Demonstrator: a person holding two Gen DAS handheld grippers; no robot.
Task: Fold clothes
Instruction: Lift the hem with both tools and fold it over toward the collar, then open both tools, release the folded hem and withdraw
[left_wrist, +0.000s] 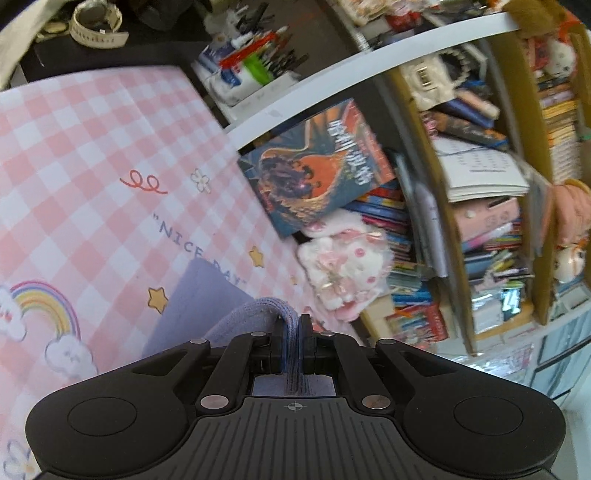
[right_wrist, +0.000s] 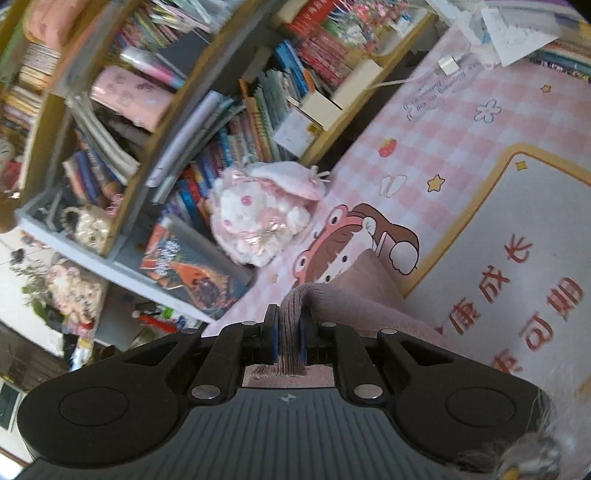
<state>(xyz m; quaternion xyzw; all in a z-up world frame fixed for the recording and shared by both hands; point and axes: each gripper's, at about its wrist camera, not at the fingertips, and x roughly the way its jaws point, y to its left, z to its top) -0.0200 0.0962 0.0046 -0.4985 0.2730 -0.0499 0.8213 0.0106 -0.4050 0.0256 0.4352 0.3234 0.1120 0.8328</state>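
1. A crowded bookshelf (right_wrist: 155, 122) lines the far edge of the counter (left_wrist: 74, 147), which wears a pink checked mat printed "NICE DAY".
2. A dragon-cover book (left_wrist: 317, 166) and a fluffy pink pouch (left_wrist: 343, 269) lean against the shelf (the book's title is too blurred to read).
3. The knit garment (left_wrist: 207, 295) trails onto the mat, mostly hidden by both grips.
4. The left claw (left_wrist: 290, 328) pinches 1 ribbed fold; the right claw (right_wrist: 290, 325) clamps another.

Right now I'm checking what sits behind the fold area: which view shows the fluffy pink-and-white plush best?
The right wrist view: the plush sits nearly central and whole. The left wrist view shows it too, blurrier.
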